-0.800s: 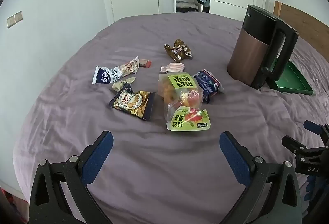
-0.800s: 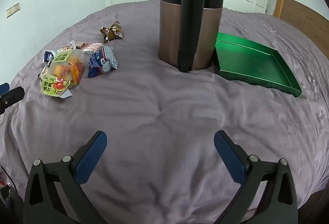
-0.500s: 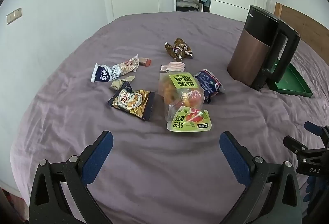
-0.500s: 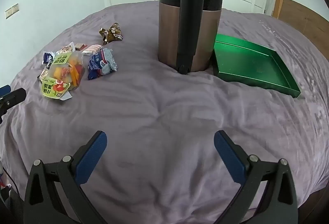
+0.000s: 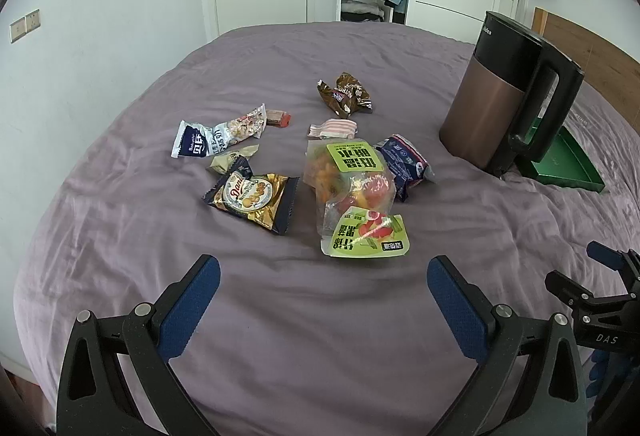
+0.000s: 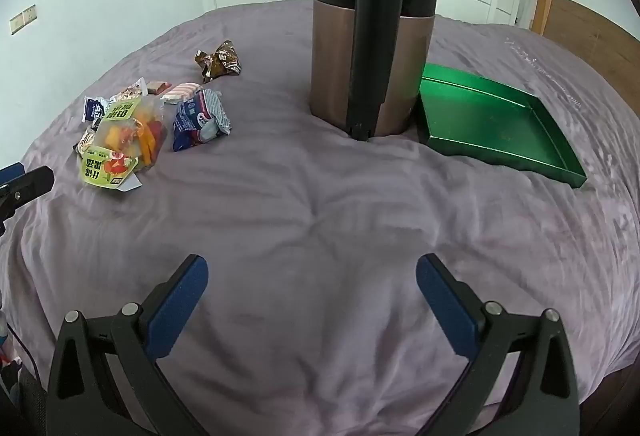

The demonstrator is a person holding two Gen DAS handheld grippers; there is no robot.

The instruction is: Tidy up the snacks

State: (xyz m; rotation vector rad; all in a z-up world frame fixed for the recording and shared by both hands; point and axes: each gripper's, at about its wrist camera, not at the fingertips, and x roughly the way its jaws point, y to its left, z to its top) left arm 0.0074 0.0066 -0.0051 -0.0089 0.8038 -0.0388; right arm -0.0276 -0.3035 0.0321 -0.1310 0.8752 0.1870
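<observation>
Snacks (image 5: 352,192) scattered, purple bedspread (image 5: 304,336), bedroom

1. On the purple bedspread (image 5: 320,336), a clear bag of dried fruit with green labels (image 5: 352,192) lies at the middle of the scattered snacks.
2. A gold-and-navy cookie packet (image 5: 254,194) sits to its left, a blue-and-red wrapped packet (image 5: 404,164) touching its right.
3. Behind them lie a white-and-blue snack pouch (image 5: 218,136) and a crumpled brown wrapper (image 5: 346,94).
4. A copper-and-black electric kettle (image 6: 370,36) stands right of the snacks, with a green metal tray (image 6: 496,116) just beside it.
</observation>
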